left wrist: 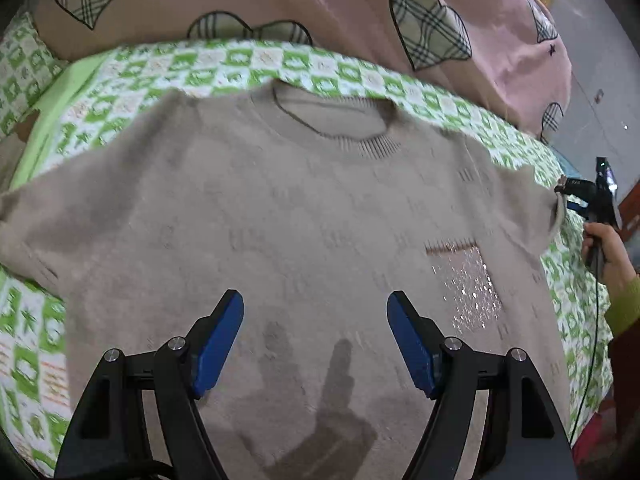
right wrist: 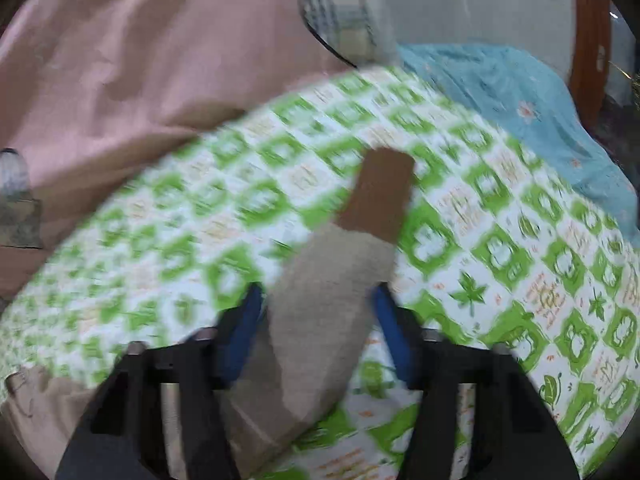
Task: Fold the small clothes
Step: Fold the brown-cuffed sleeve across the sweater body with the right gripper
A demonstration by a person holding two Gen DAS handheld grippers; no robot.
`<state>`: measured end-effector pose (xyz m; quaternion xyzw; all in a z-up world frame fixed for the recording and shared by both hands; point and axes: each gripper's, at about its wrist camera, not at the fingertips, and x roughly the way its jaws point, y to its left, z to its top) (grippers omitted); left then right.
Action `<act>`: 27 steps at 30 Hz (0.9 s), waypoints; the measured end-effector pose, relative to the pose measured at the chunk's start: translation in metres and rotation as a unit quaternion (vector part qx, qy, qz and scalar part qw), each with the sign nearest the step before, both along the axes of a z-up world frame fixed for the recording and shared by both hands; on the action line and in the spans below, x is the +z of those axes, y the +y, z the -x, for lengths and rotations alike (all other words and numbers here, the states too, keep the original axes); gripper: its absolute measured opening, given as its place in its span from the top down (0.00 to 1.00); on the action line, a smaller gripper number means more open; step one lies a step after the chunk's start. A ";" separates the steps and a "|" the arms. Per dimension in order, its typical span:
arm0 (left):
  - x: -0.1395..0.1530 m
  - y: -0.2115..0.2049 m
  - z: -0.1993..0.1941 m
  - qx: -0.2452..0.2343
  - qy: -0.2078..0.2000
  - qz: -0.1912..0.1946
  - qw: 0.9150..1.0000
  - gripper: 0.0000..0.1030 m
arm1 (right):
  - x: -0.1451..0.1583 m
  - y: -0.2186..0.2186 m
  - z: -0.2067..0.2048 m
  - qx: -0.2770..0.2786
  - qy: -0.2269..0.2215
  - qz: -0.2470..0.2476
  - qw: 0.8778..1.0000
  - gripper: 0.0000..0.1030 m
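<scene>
Both tongs are over the bed, each pointed a different way. Left tongs hang above the lower front of a beige knit sweater, blue fingers spread wide with nothing between them, their shadow falling on the knit just below. The sweater lies front-up and mostly flat on a green-and-white checked bedsheet, ribbed collar at the far side, a glittery square pocket patch on its chest. Off at the sweater's right sleeve end, the right tongs meet the cuff, with the person's right hand wrapped round the handle and a green cuff at the wrist. Seen from the right wrist, which is blurred, the sleeve runs up between the right tongs' blue fingers; they sit apart on either side of the cloth, and I cannot tell whether they truly pinch it. A brown patch lies beyond the sleeve end. A pink duvet with plaid hearts is heaped at the far side, and a blue floral cloth lies to the right.
</scene>
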<state>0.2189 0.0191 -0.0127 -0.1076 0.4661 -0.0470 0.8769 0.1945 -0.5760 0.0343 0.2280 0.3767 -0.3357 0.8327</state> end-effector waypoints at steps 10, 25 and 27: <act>-0.005 0.010 0.031 0.000 -0.001 0.023 1.000 0.27 | 0.027 0.048 0.046 0.102 -0.157 -0.050 0.981 0.90; -0.002 0.069 0.081 0.047 -0.018 0.068 0.996 0.24 | 0.011 0.362 -0.004 0.441 -0.171 -0.154 0.867 0.90; -0.002 0.078 0.084 0.054 -0.018 0.075 0.996 0.24 | 0.002 0.397 -0.009 0.475 -0.153 -0.154 0.853 0.90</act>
